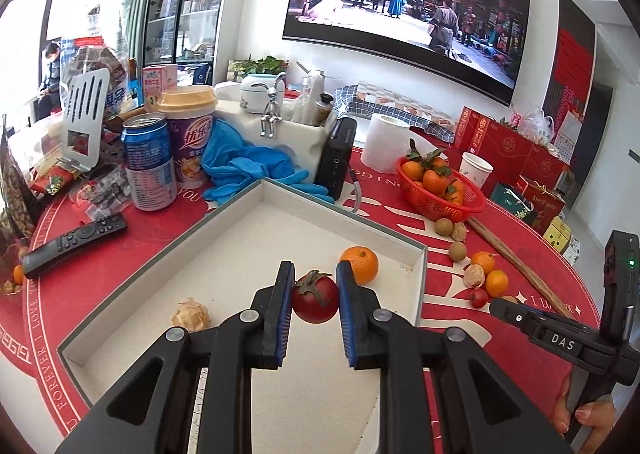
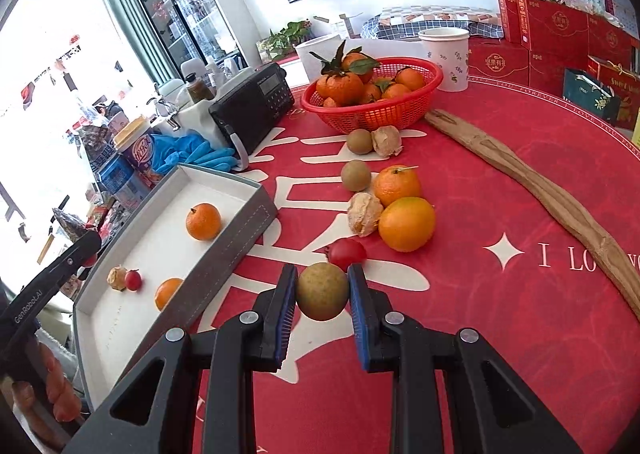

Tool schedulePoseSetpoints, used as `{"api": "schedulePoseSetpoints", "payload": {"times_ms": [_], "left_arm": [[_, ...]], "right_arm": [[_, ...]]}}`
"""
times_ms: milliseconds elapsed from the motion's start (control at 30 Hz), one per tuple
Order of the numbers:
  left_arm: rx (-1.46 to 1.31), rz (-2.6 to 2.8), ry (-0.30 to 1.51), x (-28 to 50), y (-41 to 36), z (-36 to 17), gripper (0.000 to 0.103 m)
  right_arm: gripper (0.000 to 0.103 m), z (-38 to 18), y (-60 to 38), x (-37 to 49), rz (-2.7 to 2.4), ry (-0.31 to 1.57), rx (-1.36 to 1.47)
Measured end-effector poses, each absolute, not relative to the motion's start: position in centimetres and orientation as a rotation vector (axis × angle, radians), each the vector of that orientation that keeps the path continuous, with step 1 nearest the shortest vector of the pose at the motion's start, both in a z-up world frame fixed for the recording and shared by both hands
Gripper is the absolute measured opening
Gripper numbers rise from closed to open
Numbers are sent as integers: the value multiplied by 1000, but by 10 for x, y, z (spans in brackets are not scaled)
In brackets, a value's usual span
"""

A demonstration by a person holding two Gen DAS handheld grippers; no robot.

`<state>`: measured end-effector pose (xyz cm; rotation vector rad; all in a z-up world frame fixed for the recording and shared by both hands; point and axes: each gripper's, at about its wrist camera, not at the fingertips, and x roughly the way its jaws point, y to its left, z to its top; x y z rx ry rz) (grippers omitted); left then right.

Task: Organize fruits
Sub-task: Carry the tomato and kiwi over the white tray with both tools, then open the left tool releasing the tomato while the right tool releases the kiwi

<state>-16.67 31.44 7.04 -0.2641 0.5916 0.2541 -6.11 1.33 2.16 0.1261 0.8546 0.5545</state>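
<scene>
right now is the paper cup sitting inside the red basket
No, the paper cup stands on the tablecloth behind the red basket, which holds only oranges.

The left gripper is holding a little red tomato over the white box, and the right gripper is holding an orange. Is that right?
Not quite. The right gripper holds a round brownish-green fruit, not an orange; the right wrist view shows it. The left gripper does hold the little red tomato over the white box.

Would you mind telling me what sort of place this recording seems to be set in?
Probably a home living or dining room, decorated for a festival. A large wall screen plays a film, a red tablecloth covers a table crowded with snacks and a remote, and red gift boxes stand stacked by the wall.
</scene>
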Motion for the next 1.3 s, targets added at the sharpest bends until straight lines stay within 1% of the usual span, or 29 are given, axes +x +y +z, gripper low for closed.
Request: {"api": "schedulePoseSetpoints", "payload": {"times_ms": [167,367,500,600,633,667,700,767,833,867,900,933,967,1000,1067,1233,1300], "left_arm": [[-271,309,603,-174,335,68,23],[-310,340,667,-178,357,54,23],[-301,357,696,-179,364,47,24],[-285,355,714,-179,365,44,26],[-276,351,716,-179,364,43,28],[-264,349,716,-178,363,43,37],[-248,348,714,-178,361,44,50],[-223,343,701,-177,358,46,63],[-223,333,689,-177,359,48,65],[-222,335,688,-177,359,48,67],[-216,340,694,-175,360,47,67],[-201,362,706,-174,360,45,68],[-190,373,720,-172,360,42,70],[-185,373,742,-170,361,38,71],[-166,377,781,-167,359,32,71],[-120,411,774,-168,351,31,71],[-145,417,760,-171,353,33,76]], "right_arm": [[27,35,45,-72,614,823,86],[27,43,99,-80,717,821,35],[27,40,134,-84,762,838,-9],[27,33,150,-84,759,858,-37],[27,31,153,-84,758,867,-42],[27,29,156,-83,758,876,-45],[27,27,158,-82,759,884,-46],[27,24,162,-80,756,901,-50],[27,23,163,-79,755,913,-60],[29,23,163,-79,750,911,-69],[49,24,163,-79,742,906,-81],[62,27,162,-81,728,891,-89],[84,30,158,-83,702,862,-93],[94,35,154,-84,690,829,-90],[94,44,144,-85,677,793,-81],[94,52,112,-76,584,789,-54],[94,51,91,-71,516,799,-51]]}}
